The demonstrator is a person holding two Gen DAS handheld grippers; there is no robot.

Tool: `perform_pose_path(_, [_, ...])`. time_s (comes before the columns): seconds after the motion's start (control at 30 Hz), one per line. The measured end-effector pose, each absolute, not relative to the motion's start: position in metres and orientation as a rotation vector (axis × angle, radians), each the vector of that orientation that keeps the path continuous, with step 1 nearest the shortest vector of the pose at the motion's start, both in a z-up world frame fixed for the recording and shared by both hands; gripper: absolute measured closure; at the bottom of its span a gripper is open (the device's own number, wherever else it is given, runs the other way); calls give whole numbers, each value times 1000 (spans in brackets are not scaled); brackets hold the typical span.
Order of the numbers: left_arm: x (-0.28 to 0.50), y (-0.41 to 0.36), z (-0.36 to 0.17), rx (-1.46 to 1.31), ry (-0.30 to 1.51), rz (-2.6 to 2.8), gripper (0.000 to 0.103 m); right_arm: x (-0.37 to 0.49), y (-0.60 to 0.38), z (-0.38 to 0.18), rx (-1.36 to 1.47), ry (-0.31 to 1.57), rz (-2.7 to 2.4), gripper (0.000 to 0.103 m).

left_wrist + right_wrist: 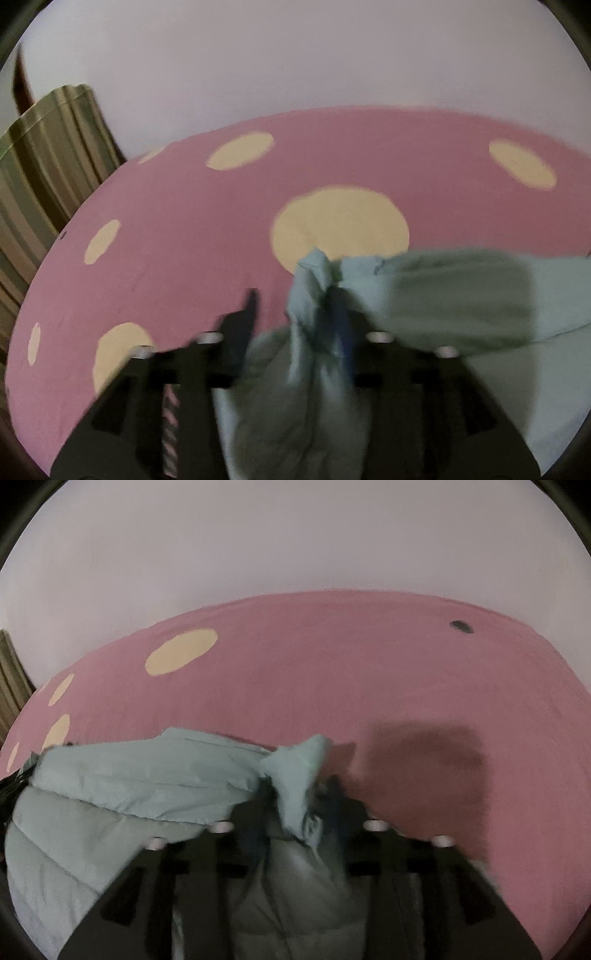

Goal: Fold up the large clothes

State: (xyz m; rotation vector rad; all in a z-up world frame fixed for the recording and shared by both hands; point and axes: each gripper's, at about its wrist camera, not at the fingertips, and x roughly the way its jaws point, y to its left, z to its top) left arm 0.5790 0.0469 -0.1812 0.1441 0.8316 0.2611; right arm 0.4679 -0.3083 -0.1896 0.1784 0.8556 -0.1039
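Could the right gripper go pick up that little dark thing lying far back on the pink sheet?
Probably not right now. The right gripper is shut on the pale green jacket, so it is occupied. Bare pink sheet lies between it and the dark thing.

Your two fisheye views are dim and softly lit, motion blur smears the pale green garment (pixel 424 295) and both sets of fingers, a broad dark shadow (pixel 424 764) lies on the pink sheet (pixel 332 672) at right, and the edges bow into black corners.
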Motion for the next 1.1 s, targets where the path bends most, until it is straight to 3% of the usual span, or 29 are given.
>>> perform_pose_path(0.23, [543, 6, -122, 66, 730, 131, 45, 441, -259, -136, 184, 742, -35, 51])
perform_pose_path(0.43, [547, -53, -163, 144, 815, 38, 45, 452, -190, -157, 76, 810, 54, 51])
perform_pose_path(0.77, [568, -55, -217, 150, 882, 67, 42, 469, -175, -214, 18, 886, 5, 50])
perform_pose_path(1.0, [552, -40, -183, 86, 843, 74, 42, 452, -192, -183, 71, 832, -1, 50])
perform_pose_path(1.1, [536, -18, -166, 61, 785, 124, 37, 438, -212, -168, 69, 797, -39, 50])
